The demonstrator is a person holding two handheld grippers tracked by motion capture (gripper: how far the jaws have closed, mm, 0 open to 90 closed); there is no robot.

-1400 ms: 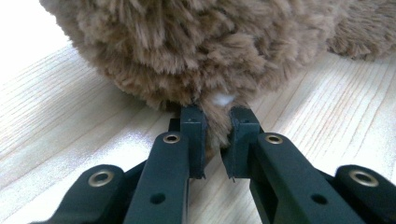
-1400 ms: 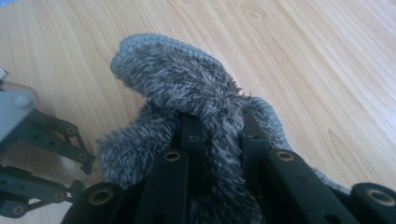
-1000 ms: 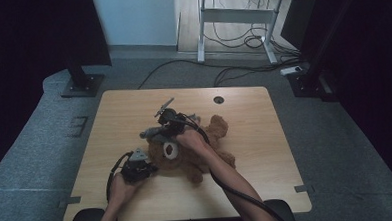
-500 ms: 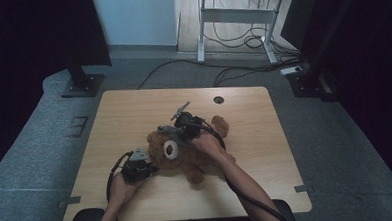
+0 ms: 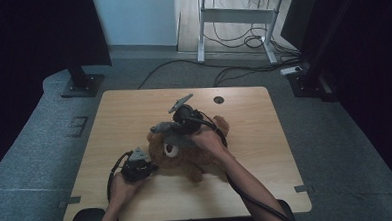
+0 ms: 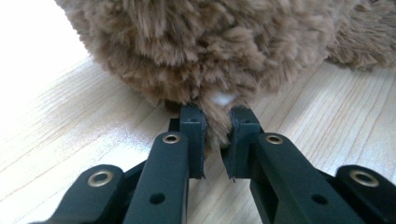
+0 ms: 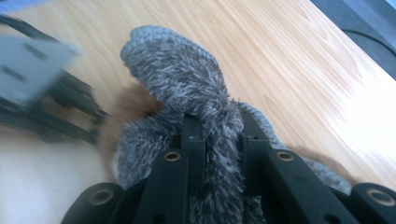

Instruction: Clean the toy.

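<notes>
brown plush, a teddy bear [image 5: 188, 153], lies mid-counter [image 5: 265, 137]. the left hand-held gripper [image 6: 215, 133] is nearly closed, pinching a tuft of its fur low at one side, and has kept still. the right hand-held gripper [image 7: 218, 128], clamped on a grey fuzzy cloth [image 7: 187, 79], has risen and swung off the bear since a second ago; it looks like a garment coming away, though blur hides the seam.

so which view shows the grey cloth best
The right gripper view: the grey cloth is close up, pinched between that gripper's jaws. The high view shows it small over the bear. The left gripper view has brown fur.
</notes>
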